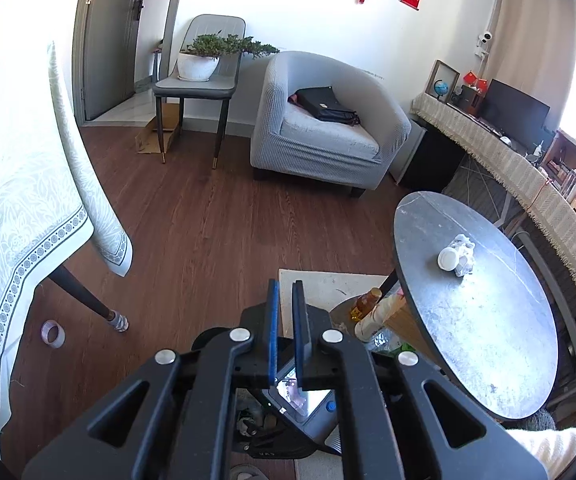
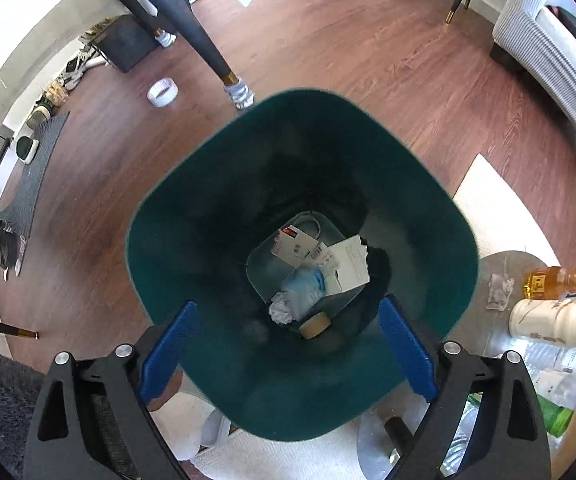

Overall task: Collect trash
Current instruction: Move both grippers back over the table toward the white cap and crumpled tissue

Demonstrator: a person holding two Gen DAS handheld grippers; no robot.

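My right gripper (image 2: 288, 320) is open and empty, held right above the mouth of a dark green trash bin (image 2: 191, 216). At the bin's bottom lie papers (image 2: 350, 264), a crumpled tissue (image 2: 281, 310), a bluish wrapper (image 2: 306, 286) and a tan tape roll (image 2: 315, 326). My left gripper (image 1: 286, 288) is shut with nothing between its fingers, held above the floor. On the round grey table (image 1: 484, 344) lie a crumpled tissue (image 1: 464, 254) and a white lid (image 1: 448, 259).
Bottles stand on a low shelf under the round table: an amber one (image 2: 552, 282) and a white one (image 2: 556, 320). A tape roll (image 2: 162, 92) lies on the wood floor by a table leg (image 2: 203, 52). A grey armchair (image 1: 328, 128) and a clothed table (image 1: 15, 208) stand around.
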